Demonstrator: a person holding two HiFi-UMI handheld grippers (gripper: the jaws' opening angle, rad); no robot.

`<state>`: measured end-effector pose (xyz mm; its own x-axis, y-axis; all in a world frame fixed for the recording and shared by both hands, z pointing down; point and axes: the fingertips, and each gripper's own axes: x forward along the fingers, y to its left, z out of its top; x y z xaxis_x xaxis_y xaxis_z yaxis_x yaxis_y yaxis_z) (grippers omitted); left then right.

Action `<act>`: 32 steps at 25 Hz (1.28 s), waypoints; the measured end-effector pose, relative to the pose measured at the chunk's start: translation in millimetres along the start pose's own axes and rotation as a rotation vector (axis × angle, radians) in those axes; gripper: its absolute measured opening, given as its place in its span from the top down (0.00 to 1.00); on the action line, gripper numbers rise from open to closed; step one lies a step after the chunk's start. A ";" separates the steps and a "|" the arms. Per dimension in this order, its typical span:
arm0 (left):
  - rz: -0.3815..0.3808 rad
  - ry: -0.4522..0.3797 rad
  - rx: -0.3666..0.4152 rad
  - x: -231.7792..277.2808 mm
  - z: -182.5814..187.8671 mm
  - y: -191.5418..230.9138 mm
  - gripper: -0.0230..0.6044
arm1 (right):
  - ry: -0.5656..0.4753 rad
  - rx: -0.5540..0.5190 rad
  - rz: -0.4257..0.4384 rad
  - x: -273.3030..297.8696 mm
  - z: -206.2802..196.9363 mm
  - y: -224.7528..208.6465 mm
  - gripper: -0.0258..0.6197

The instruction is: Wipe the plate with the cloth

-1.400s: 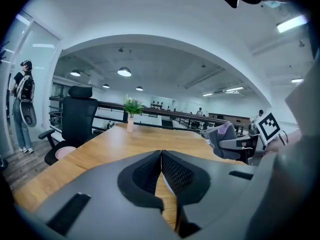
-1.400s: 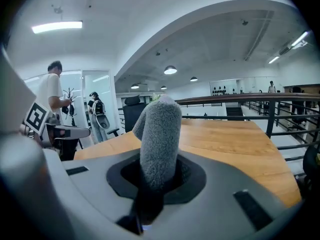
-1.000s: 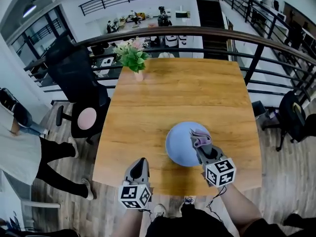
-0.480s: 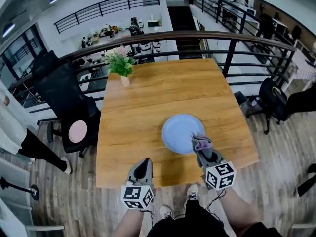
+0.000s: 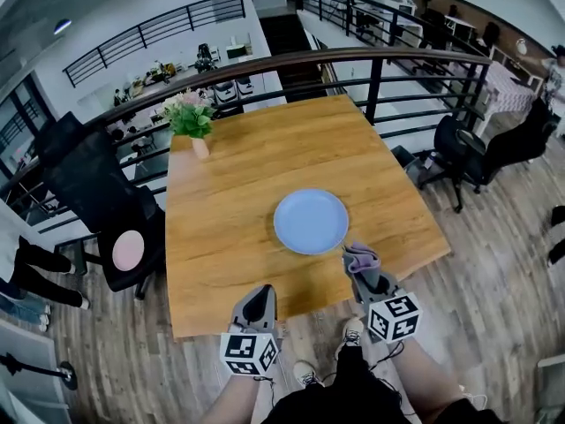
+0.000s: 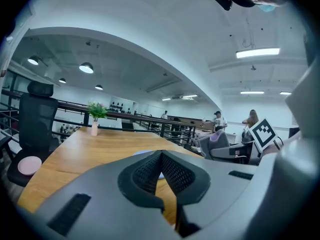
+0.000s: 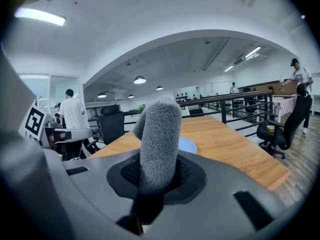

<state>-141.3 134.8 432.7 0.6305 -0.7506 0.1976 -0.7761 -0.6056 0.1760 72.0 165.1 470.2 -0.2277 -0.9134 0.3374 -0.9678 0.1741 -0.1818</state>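
A round pale blue plate [image 5: 311, 221] lies bare on the wooden table [image 5: 229, 228], near its front half; a sliver of the plate [image 7: 188, 145] shows past the cloth in the right gripper view. My right gripper [image 5: 362, 265] is shut on a grey-lilac cloth [image 5: 361, 257], which stands up bunched between its jaws [image 7: 159, 139]. It hovers at the table's front edge, in front and to the right of the plate, apart from it. My left gripper [image 5: 259, 302] is shut with nothing in it, held off the table's front edge, pointing at the table [image 6: 100, 144].
A small pink vase of flowers [image 5: 192, 117] stands at the table's far left corner. A black office chair [image 5: 97, 210] sits left of the table, another chair [image 5: 494, 162] to the right. A black railing [image 5: 353, 60] runs behind the table. People stand farther off.
Both grippers have drawn back from the table toward the person. The right gripper with the cloth, which was over the plate's near right edge, is now off the plate at the table's front edge.
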 end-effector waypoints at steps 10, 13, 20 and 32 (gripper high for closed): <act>-0.058 0.023 0.016 -15.5 -13.2 -31.5 0.93 | -0.009 0.011 -0.010 -36.0 -10.2 16.8 0.85; -0.066 0.018 0.020 -13.6 -12.4 -35.1 0.93 | -0.010 0.008 -0.001 -37.4 -9.1 20.0 0.85; -0.060 0.013 0.014 -6.9 -11.3 -32.5 0.93 | -0.009 0.007 0.014 -32.5 -10.1 20.4 0.85; -0.059 0.014 0.010 -4.9 -9.3 -29.5 0.93 | -0.009 0.013 0.011 -31.7 -8.4 19.6 0.85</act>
<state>-121.3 158.8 435.5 0.6749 -0.7099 0.2012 -0.7379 -0.6509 0.1784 59.3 200.5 463.7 -0.2374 -0.9147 0.3272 -0.9637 0.1794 -0.1977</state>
